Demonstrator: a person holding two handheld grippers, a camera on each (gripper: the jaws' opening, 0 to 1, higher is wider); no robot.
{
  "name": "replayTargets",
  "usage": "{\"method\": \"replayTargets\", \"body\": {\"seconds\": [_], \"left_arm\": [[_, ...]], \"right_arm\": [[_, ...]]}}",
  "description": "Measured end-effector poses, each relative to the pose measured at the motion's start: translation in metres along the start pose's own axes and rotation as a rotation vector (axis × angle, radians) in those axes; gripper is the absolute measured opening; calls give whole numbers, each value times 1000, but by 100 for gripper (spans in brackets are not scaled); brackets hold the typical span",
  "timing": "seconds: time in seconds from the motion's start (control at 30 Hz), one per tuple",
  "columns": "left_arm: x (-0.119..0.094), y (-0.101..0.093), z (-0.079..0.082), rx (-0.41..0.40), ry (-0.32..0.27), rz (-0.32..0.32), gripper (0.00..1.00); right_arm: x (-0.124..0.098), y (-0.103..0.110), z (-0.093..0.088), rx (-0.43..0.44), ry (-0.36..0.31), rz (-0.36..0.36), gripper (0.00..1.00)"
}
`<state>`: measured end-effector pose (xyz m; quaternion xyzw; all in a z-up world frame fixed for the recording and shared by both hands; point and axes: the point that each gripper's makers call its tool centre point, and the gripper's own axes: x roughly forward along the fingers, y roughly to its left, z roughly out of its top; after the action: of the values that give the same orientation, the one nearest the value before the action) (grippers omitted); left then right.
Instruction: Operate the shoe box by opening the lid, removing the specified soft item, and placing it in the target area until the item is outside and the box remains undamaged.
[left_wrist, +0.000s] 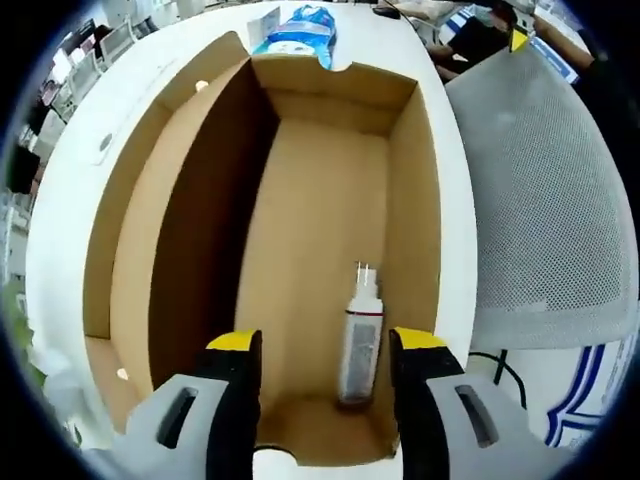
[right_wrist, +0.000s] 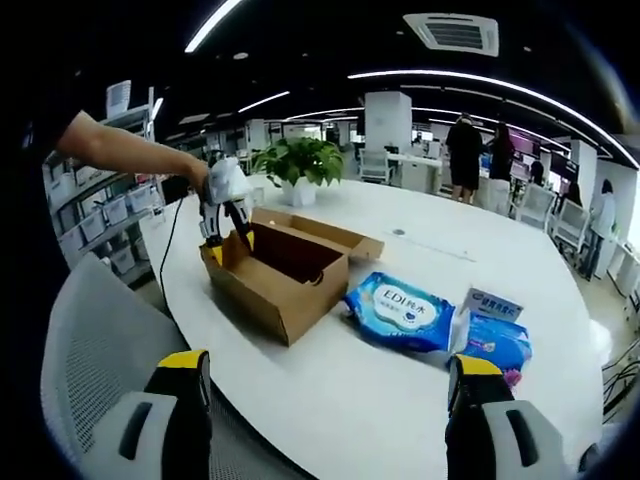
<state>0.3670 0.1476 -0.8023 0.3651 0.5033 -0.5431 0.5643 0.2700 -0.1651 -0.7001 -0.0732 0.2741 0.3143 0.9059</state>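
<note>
Open-plan office space with ceiling strip lights and distant people surrounds a long white surface (right_wrist: 400, 400), beside which stands a grey mesh chair (left_wrist: 540, 200). On the surface sits the brown cardboard shoe box (right_wrist: 285, 275), its lid (left_wrist: 150, 200) swung open and lying back to one side. In the right gripper view, a blue-and-white soft pack (right_wrist: 400, 312) lies on the surface just beside the box, outside it, with a smaller blue pack (right_wrist: 497, 340) next to it, and a potted plant (right_wrist: 298, 165) stands well behind the box. The left gripper (left_wrist: 325, 350) hovers over the near end of the open box, its yellow-tipped jaws spread wide and holding nothing; seen from across the surface, it hangs above the box's end wall in a person's hand. Inside the box, a small white tube-like bottle (left_wrist: 360, 340) lies on the floor between those jaws. The right gripper (right_wrist: 330, 385) hangs over the surface edge, jaws far apart and empty.
</note>
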Motion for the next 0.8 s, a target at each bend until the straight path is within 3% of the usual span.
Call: {"method": "replayTargets", "body": {"seconds": [0.17, 0.2, 0.53, 0.8], "left_arm": [[7, 1, -1, 50, 29, -34, 48], [9, -3, -2, 84, 41, -74, 47], [22, -9, -9, 107, 96, -139, 43], [32, -14, -16, 96, 106, -161, 40]], "right_arm": [[1, 0, -4, 0, 9, -4, 99], [2, 0, -5, -1, 12, -6, 99], [-3, -7, -14, 20, 26, -31, 99], [-3, -8, -14, 32, 22, -38, 98]]}}
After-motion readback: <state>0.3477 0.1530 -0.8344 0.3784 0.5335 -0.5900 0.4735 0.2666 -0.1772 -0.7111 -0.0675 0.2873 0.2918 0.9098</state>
